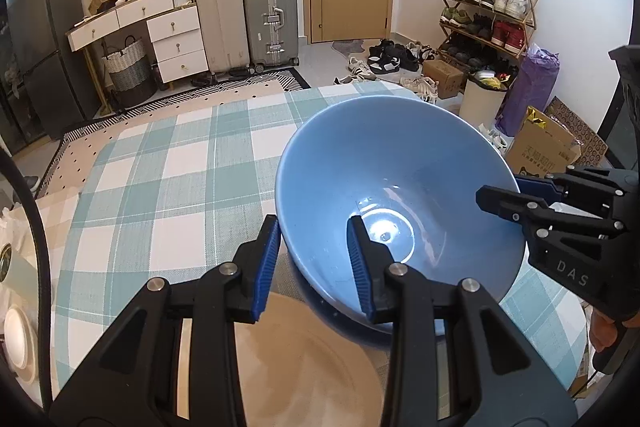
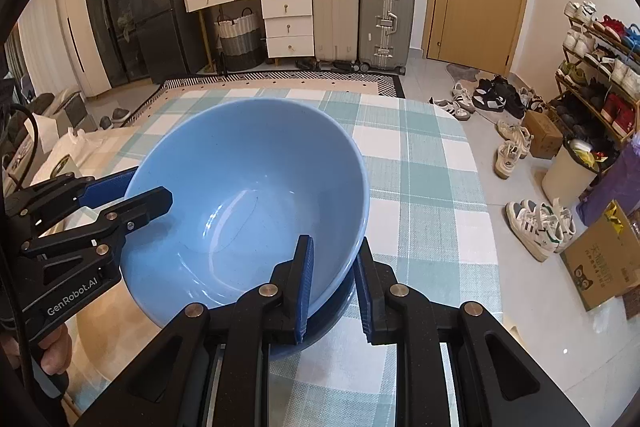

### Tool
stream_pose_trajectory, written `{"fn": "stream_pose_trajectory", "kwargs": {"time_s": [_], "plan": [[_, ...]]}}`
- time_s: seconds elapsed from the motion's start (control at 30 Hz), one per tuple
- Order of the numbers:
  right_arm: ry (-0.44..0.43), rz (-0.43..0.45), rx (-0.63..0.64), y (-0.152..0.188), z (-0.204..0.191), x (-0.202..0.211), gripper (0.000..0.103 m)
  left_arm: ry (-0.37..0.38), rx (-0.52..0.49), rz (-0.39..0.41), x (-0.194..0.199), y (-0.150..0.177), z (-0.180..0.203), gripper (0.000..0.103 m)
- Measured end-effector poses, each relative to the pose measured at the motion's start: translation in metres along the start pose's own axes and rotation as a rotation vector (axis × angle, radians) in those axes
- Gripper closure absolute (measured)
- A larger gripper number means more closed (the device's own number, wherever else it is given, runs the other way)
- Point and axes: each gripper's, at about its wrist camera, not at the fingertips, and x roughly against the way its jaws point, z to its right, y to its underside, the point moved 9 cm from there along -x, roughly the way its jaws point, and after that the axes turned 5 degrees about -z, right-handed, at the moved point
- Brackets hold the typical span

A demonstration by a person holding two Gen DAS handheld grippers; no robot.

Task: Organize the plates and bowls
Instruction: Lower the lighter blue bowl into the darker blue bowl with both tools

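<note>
A light blue bowl (image 1: 400, 195) (image 2: 248, 203) is tilted, its base resting in a darker blue bowl (image 1: 348, 323) (image 2: 320, 327) on the checked tablecloth. My left gripper (image 1: 314, 263) straddles the bowl's near rim, one pad inside and one outside, with a gap at the outer pad. My right gripper (image 2: 334, 283) straddles the opposite rim the same way. Each gripper shows in the other's view, the right gripper (image 1: 504, 199) at the right rim and the left gripper (image 2: 132, 195) at the left rim. A beige plate (image 1: 304, 359) lies under my left gripper.
The table (image 1: 168, 179) carries a green-and-white checked cloth. White dishes (image 1: 16, 339) sit at its left edge. Beyond the table are suitcases, a white dresser, a fridge, a shoe rack, loose shoes, a bin and cardboard boxes.
</note>
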Motion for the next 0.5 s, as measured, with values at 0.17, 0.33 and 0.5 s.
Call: {"fn": "stream_pose_trajectory", "kwargs": {"time_s": [0.17, 0.33, 0.5], "plan": [[0.021, -0.011, 0.009, 0.008, -0.003, -0.008, 0.083, -0.005, -0.007, -0.015, -0.011, 0.007, -0.005, 0.072], [0.026, -0.024, 0.013, 0.013, -0.005, -0.015, 0.083, -0.012, -0.012, -0.024, -0.019, 0.013, -0.006, 0.072], [0.043, -0.028, 0.024, 0.016, -0.006, -0.017, 0.082, -0.031, -0.032, -0.028, -0.026, 0.016, -0.004, 0.072]]}}
